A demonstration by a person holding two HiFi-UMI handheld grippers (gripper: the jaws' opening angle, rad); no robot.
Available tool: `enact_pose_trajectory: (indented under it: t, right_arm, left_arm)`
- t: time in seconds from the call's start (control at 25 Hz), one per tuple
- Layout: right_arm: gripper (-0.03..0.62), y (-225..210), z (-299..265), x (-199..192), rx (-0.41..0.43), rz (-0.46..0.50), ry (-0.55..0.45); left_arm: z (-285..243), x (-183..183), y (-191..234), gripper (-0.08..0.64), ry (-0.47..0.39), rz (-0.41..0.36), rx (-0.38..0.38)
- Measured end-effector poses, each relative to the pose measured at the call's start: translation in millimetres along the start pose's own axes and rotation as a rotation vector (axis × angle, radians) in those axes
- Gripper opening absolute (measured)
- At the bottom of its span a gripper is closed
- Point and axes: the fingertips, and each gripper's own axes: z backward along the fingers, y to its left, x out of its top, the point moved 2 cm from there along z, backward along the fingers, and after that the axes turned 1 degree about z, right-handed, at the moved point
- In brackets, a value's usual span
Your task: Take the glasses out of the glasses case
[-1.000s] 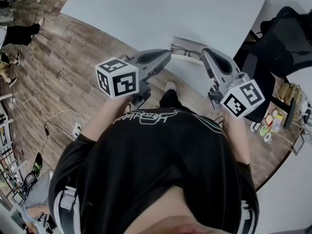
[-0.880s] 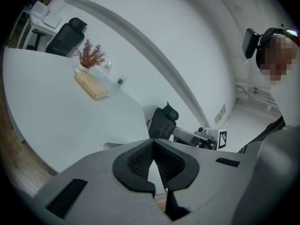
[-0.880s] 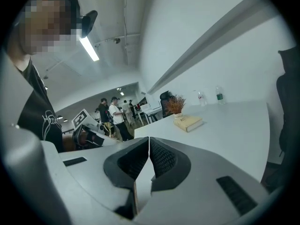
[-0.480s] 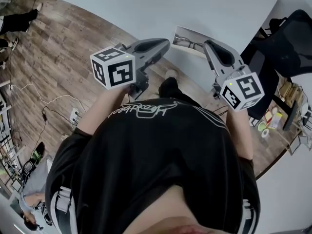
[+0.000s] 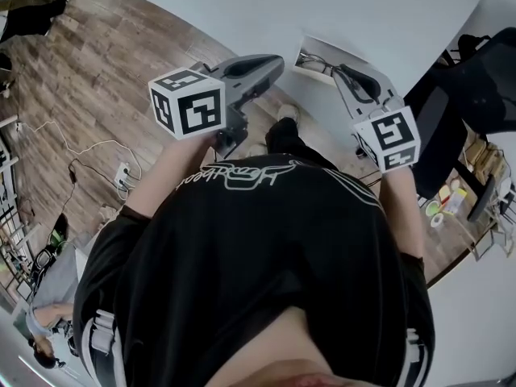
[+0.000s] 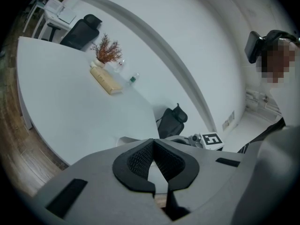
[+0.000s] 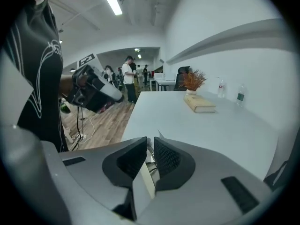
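One case (image 5: 321, 45), one glasses (image 5: 316, 61) — two grippers (image 5: 276, 61) (image 5: 342, 72).

Smooth matt table (image 5: 379, 14), wood-plank floor (image 5: 97, 71), ribbed black pads (image 6: 139, 157).

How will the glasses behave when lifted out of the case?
The glasses look thin-framed: probably light, easily bent, so grip gently. The case seems a thin, light shell by the table edge, so it may slide or lift along unless held.

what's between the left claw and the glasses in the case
Nothing visible: the left claw is at the edge of the table, right beside the open glasses case, with the glasses lying uncovered inside. The right claw grips the case's far end, so mind it.
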Motion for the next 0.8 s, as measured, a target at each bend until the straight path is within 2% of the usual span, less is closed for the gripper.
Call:
enact_pose_trajectory:
  t: [0.16,0.28,0.64,0.8]
  right_arm:
    - [0.014,3.6,-19.6,-12.2,0.034,0.066,0.096]
    - [0.077,3.2,-29.6,-21.0,0.043,0.102,0.146]
    - [0.078,-3.9,-51.8,-41.8,0.024,0.292,0.292]
    - [0.078,-4.4,-57.3,-48.6,0.032,0.344,0.336]
  left_arm:
    - [3.4,0.7,11.0,0.008,-0.001,0.029,0.01]
    - [2.9,-1.5,15.8,0.008,-0.001,0.038,0.015]
    - [4.2,-0.8,32.0,0.008,-0.003,0.059,0.041]
    - [3.1,-0.9,35.4,0.008,-0.007,0.064,0.045]
